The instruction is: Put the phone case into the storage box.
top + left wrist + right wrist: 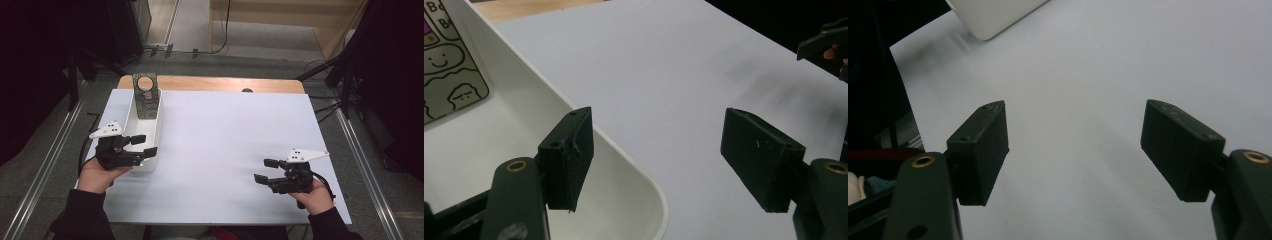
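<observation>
White on white, with black tools

White tray [150, 131] on a white sheet [225, 150]; the card [145, 97] in it is grey-beige with black doodle faces and a purple patch. Both grippers black, wood-brown table edge [210, 83].

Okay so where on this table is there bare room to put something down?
The white sheet lies bare between the white bin and the right gripper, and from there to the far wooden edge. It is crowded at the left: the left gripper straddles the bin's near wall, with a patterned card inside.

You look down on the bench [225, 150] from above your side; each jaw camera sits close over it, both sharing the white tray's [624, 165] corner.
</observation>
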The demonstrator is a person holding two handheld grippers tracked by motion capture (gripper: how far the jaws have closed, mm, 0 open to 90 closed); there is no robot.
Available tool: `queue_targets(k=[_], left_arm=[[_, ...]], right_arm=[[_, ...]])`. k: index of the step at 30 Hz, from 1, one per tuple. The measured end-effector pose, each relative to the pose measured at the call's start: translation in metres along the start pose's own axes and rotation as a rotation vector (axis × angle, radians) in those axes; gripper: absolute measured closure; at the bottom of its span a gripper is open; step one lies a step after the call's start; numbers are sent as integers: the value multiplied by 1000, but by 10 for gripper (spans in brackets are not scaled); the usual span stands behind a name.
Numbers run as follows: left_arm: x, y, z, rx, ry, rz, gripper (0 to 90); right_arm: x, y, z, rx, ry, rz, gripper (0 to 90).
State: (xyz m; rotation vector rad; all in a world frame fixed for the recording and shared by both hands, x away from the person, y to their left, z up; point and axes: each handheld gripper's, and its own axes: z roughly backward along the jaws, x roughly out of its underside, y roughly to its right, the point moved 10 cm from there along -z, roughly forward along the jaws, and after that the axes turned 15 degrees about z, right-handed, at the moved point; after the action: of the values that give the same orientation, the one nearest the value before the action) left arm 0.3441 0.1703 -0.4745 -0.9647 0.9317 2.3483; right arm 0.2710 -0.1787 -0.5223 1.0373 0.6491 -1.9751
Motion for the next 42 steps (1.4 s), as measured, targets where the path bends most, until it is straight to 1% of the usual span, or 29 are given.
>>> queue_targets(k=[3,7,12,22,35,38,42], left_arm=[[4,1,0,9,-5,-5,292],[7,2,1,2,-3,-11,292],[12,4,2,4,-9,-11,292],[20,2,5,-4,-10,-1,292],[24,-1,6,-7,-21,5,292],[23,-1,7,0,-12,12,292],[24,-2,7,-2,-16,14,292]], right_arm=[[0,0,1,-1,1,-3,261],[1,0,1,-1,-2,-5,261],[1,0,1,0,-3,-5,261],[1,1,1,1,-3,-2,261],[1,1,1,-1,-6,-2,261],[1,1,1,-1,-4,-2,261],[1,1,1,-1,-5,1,261]])
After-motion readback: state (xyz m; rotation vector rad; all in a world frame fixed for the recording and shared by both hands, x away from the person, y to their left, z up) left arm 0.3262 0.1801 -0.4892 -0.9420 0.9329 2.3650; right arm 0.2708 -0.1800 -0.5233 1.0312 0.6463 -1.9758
